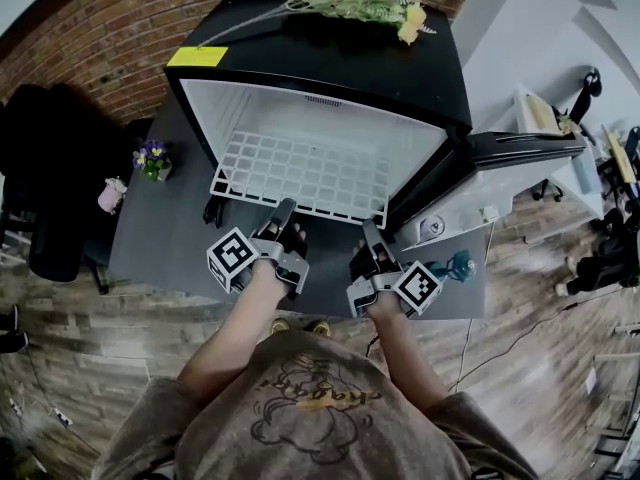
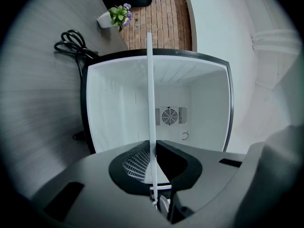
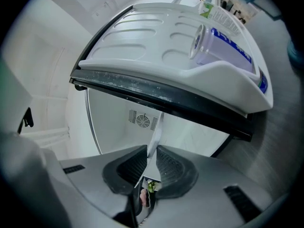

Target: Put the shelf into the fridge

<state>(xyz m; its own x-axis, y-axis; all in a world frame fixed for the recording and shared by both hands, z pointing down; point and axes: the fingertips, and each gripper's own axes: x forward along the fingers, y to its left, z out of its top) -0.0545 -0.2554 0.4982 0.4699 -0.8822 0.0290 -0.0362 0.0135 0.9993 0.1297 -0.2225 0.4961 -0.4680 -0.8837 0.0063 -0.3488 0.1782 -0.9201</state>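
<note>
The left gripper (image 1: 284, 216) and the right gripper (image 1: 369, 233) are each clamping the near edge of the white wire shelf (image 1: 300, 173), one toward each near corner. In both gripper views the jaws are pressing shut on the thin wire, with the shelf running edge-on between them. Both forearms are reaching forward side by side, and the grippers are pointing level at the opening, marker cubes facing outward.

The black fridge (image 1: 330, 63) is standing open on a grey surface (image 1: 150, 238). Its door (image 1: 510, 163) is swinging out to the right, and its inner face is sitting close beside the right gripper. The shelf is lying flat, its far part inside the white cavity and its near edge sticking out in front of the rim. Its left side is running near the left wall, and free white space is showing on both faces of it as far as the fan grille (image 2: 170, 115) at the back. A small potted plant (image 1: 152, 158) is standing well to the left.
</note>
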